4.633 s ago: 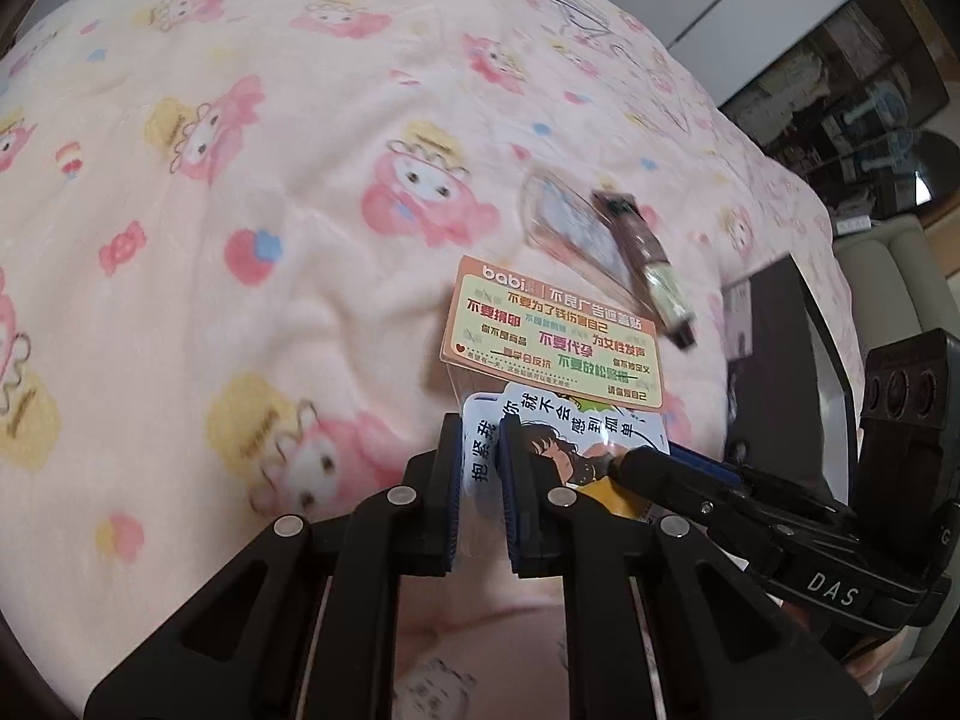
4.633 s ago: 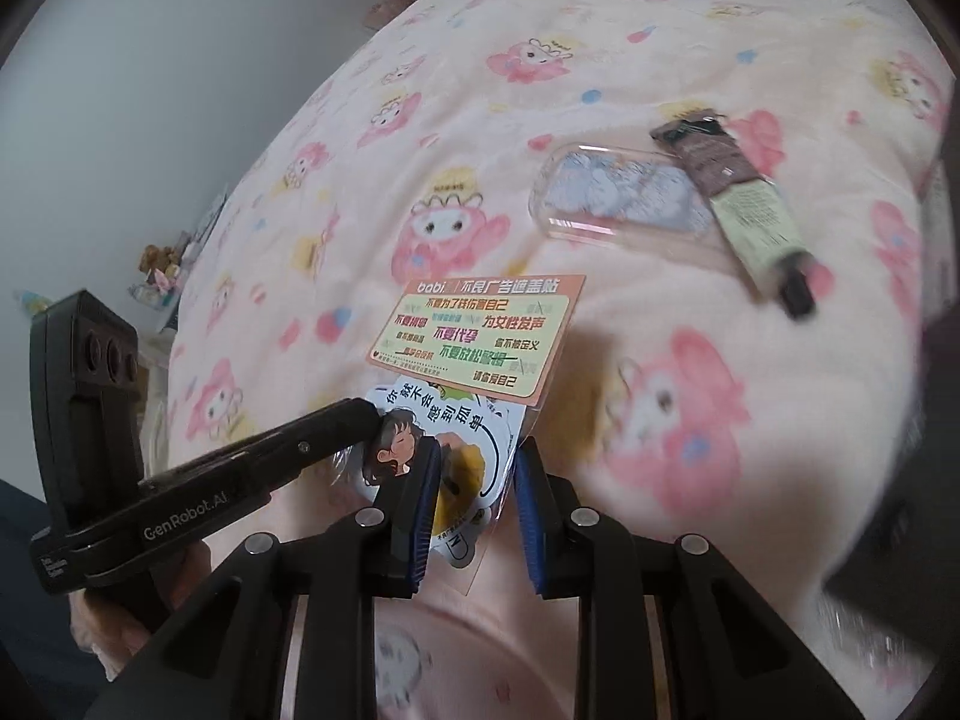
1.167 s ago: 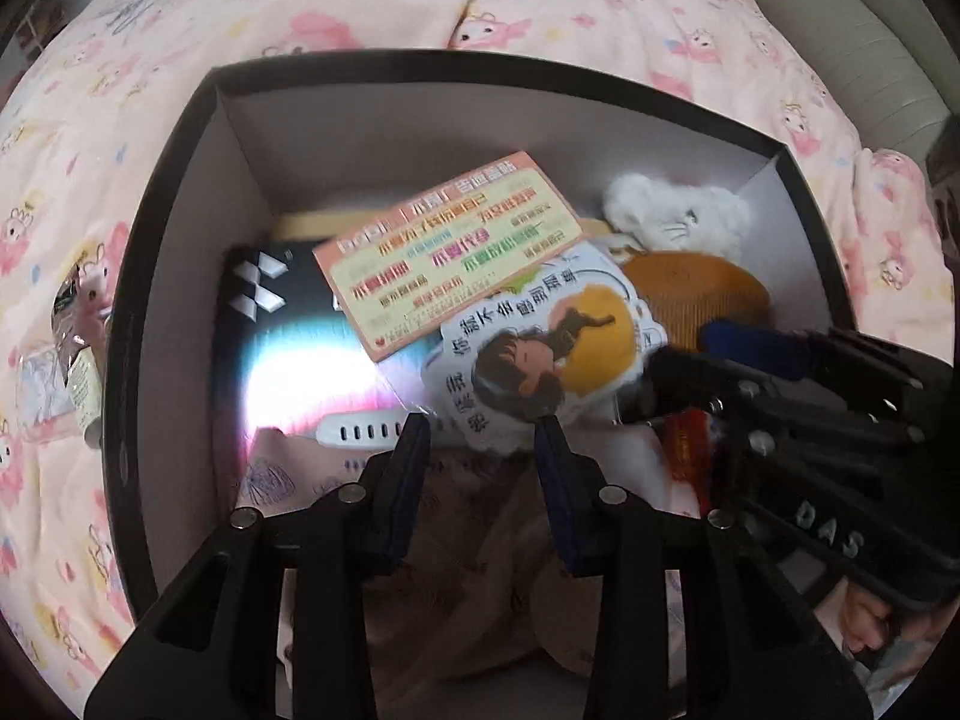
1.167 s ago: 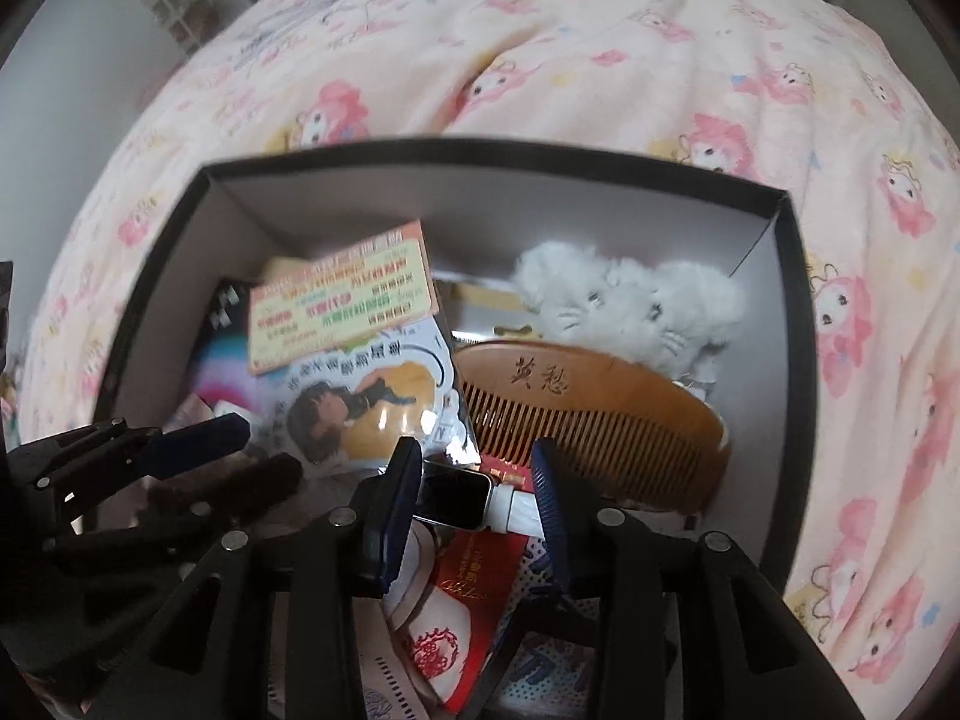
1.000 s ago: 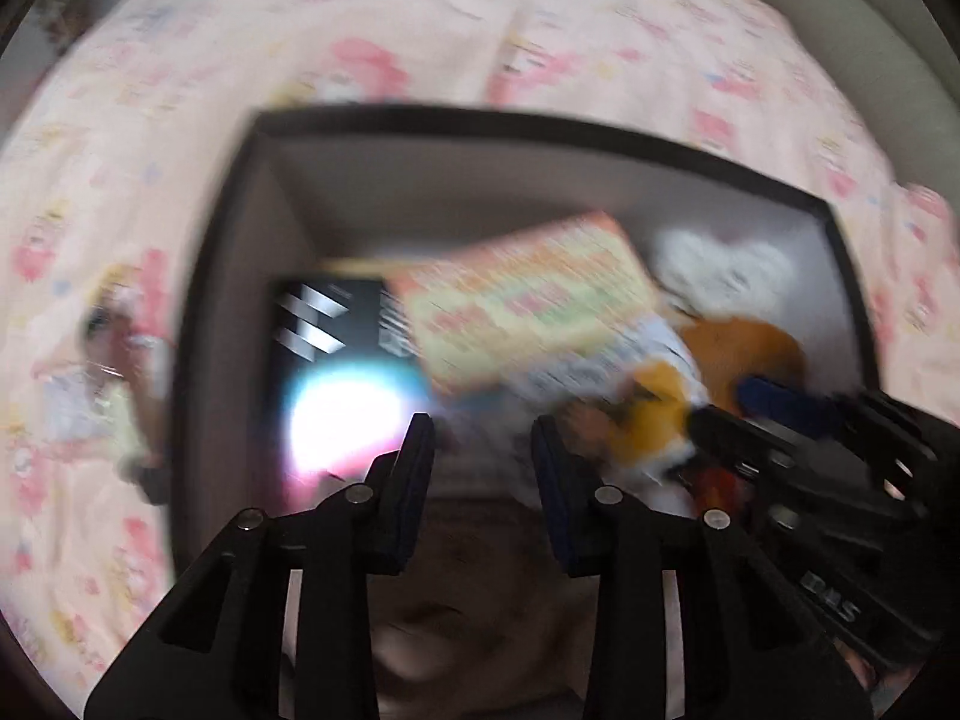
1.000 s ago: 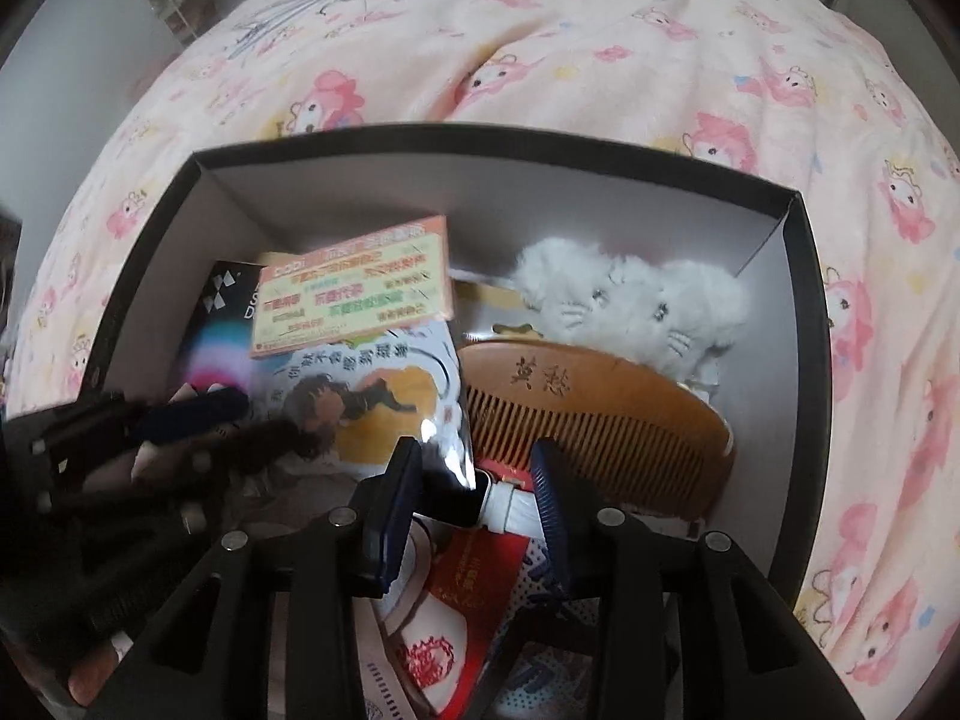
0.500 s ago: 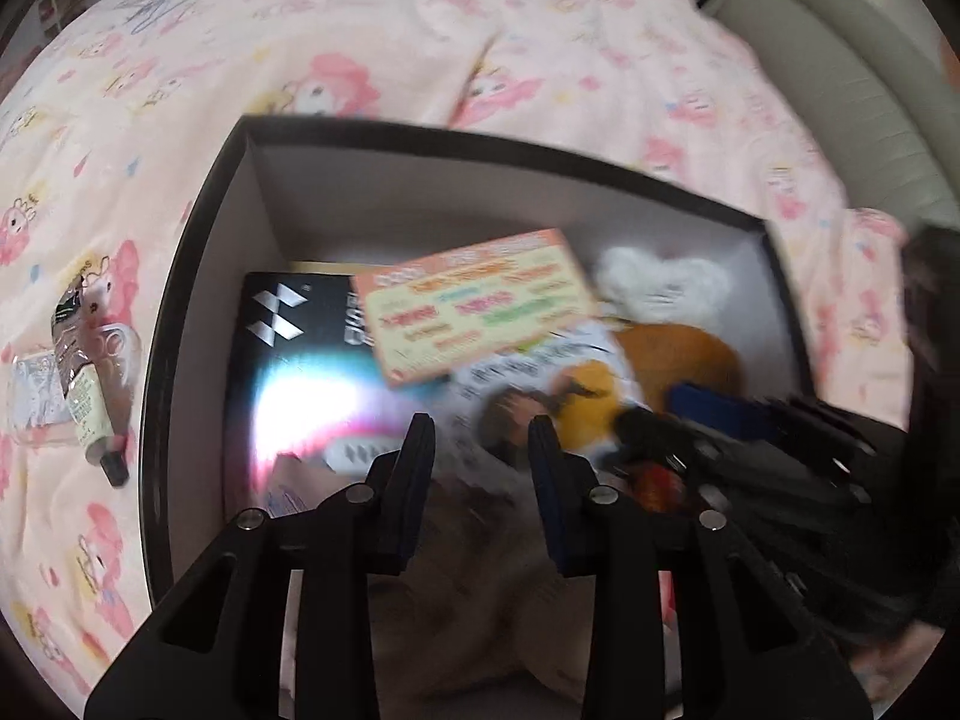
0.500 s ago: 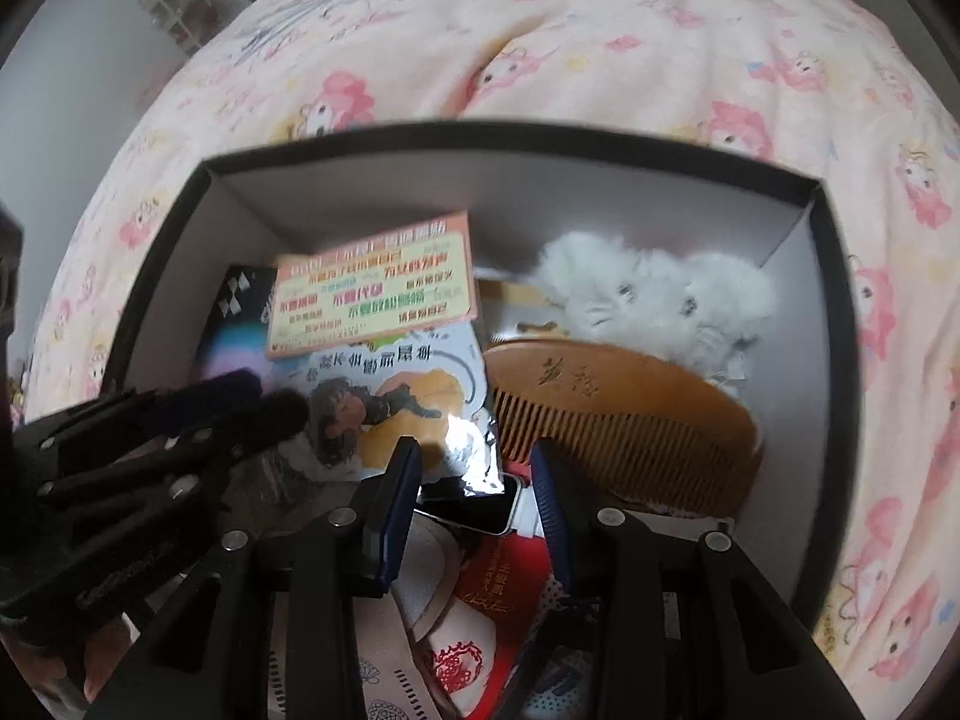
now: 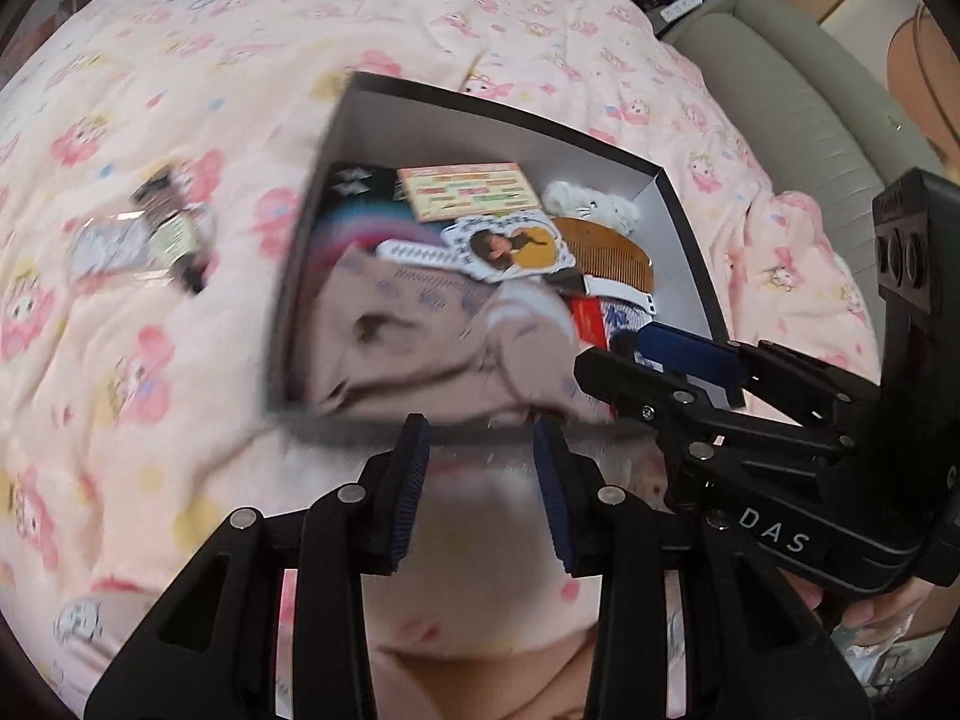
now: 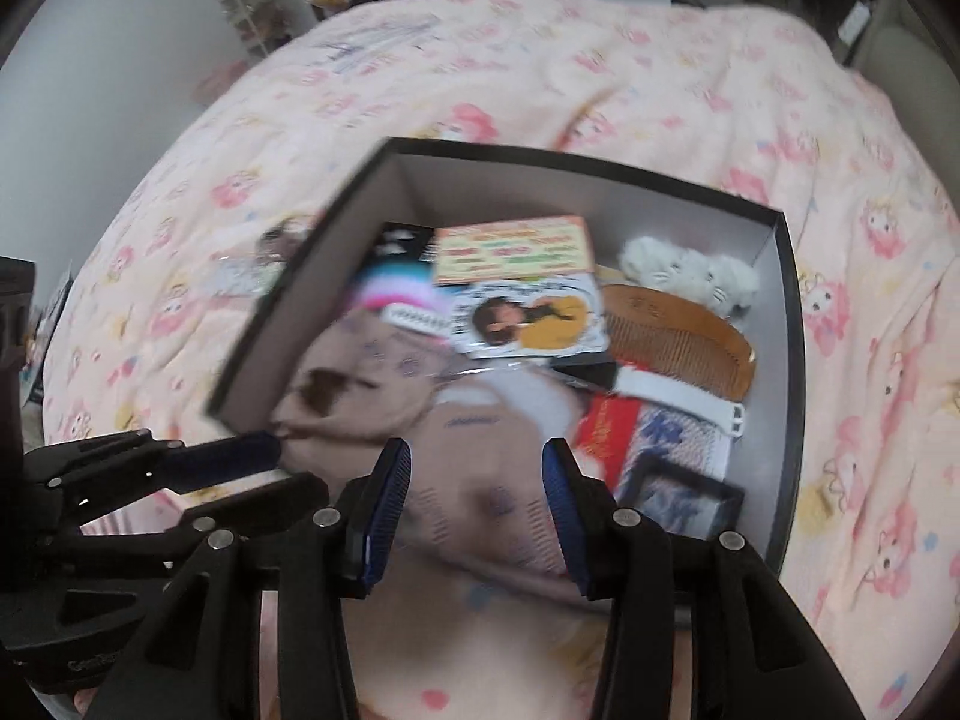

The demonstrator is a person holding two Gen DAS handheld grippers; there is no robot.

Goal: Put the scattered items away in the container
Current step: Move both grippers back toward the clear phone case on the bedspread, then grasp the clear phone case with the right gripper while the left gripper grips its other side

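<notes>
A black box (image 9: pixel 510 109) with grey walls (image 10: pixel 570 198) lies on the pink quilt. Inside it rest an orange sticker card (image 9: pixel 468 191) (image 10: pixel 513 249), a character sticker (image 9: pixel 510 243) (image 10: pixel 528 318), a wooden comb (image 9: pixel 606 252) (image 10: pixel 672 324), a white fluffy toy (image 10: pixel 690 273) and a beige cloth (image 9: pixel 420 336). My left gripper (image 9: pixel 479 426) (image 10: pixel 288 468) hovers over the box's near rim, jaws opening, nothing between them. My right gripper (image 10: pixel 477 450) (image 9: pixel 636 354) hangs above the beige cloth, jaws opening and empty. A clear case (image 9: pixel 114 243) and a tube (image 9: pixel 180 234) lie blurred on the quilt left of the box.
The pink cartoon-print quilt (image 9: pixel 180 90) spreads all around the box. A grey sofa (image 9: pixel 810 90) stands past the bed at upper right. Shelves (image 10: pixel 246 6) line the far wall. A person's hand (image 9: pixel 870 612) holds the right gripper's handle.
Both grippers have drawn back and upward from inside the box, so the whole box now shows. The sticker pack they carried earlier lies in the box. The right jaws stand wider.
</notes>
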